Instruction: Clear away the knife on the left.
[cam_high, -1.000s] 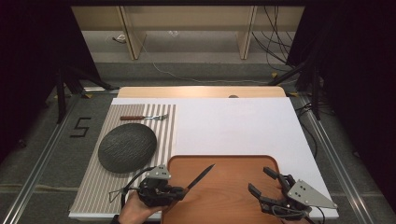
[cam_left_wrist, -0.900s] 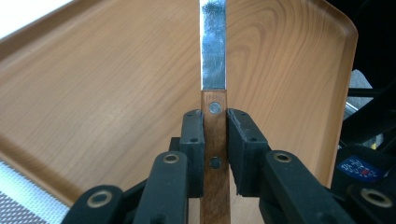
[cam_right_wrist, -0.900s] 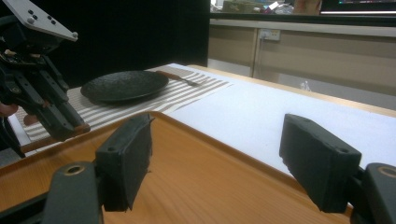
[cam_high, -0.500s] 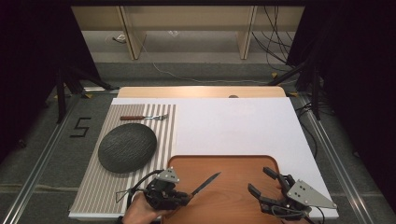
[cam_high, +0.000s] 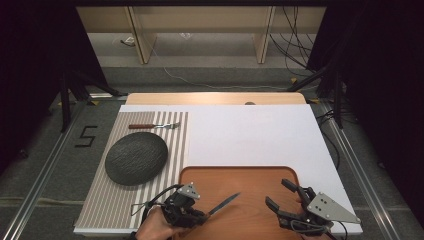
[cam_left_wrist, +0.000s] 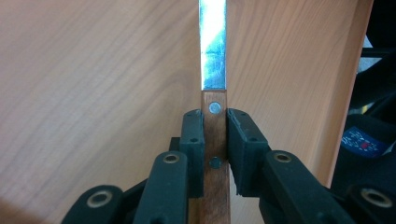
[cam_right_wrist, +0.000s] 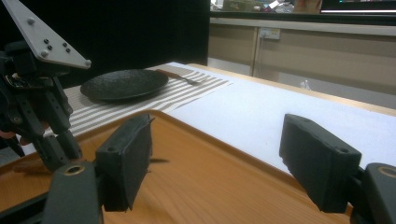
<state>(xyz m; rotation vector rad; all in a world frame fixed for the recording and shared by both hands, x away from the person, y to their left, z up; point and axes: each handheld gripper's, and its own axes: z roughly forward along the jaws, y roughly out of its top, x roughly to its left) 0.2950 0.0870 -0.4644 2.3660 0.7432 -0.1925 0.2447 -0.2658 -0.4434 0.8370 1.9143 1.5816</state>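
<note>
The left tongs (cam_high: 197, 216) pinch a knife (cam_high: 223, 203) by its wooden handle, close behind the blade, which looks like a grip chosen for control: with the jaws so far forward the blade cannot swing, and the handle's flat sides sit square between the pads. In the left gripper view the handle (cam_left_wrist: 215, 154) is brown wood with two round rivets, one bright and one dark, and the blade (cam_left_wrist: 213, 44) runs straight away from the jaws, a narrow, bright strip of metal with dull smears on it. The knife hangs over the wooden tray (cam_high: 260, 180), above its near left part, with the tip pointing toward the tray's middle; whether it touches the wood I cannot tell. The right tongs (cam_high: 285, 197) wait at the tray's near right part with jaws spread wide and nothing between them, probably kept clear until needed. Left of the tray a dark plate (cam_high: 136, 157) lies on a striped mat (cam_high: 107, 210), with a fork (cam_high: 154, 126) beyond the plate, suggesting the knife belongs to that place setting on the counter (cam_high: 255, 132).
</note>
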